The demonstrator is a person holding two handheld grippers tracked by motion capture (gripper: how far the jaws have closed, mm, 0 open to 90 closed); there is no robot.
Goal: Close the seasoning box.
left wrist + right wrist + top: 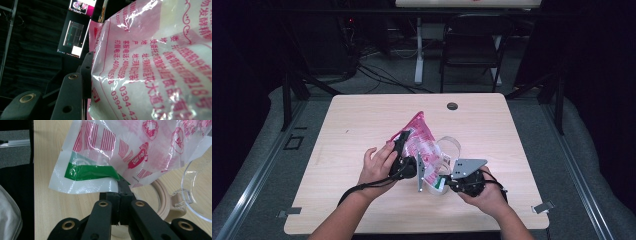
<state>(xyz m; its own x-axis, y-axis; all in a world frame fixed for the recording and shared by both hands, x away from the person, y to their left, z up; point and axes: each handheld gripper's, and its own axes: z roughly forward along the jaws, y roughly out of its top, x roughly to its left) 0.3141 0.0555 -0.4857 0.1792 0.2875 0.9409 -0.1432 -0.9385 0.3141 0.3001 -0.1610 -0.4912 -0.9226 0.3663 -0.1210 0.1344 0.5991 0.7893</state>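
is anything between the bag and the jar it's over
Nothing visible. The bag hangs over the open jar, its hinged lid swung back. The left gripper holds the bag higher up; the right gripper pinches its lower corner.

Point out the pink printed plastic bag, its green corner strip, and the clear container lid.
pink printed plastic bag (pixel 419 136), high view, on its printed upper face.
green corner strip (pixel 87 172), right gripper view, on the middle of the green band.
clear container lid (pixel 200 192), right gripper view, on its transparent dome.
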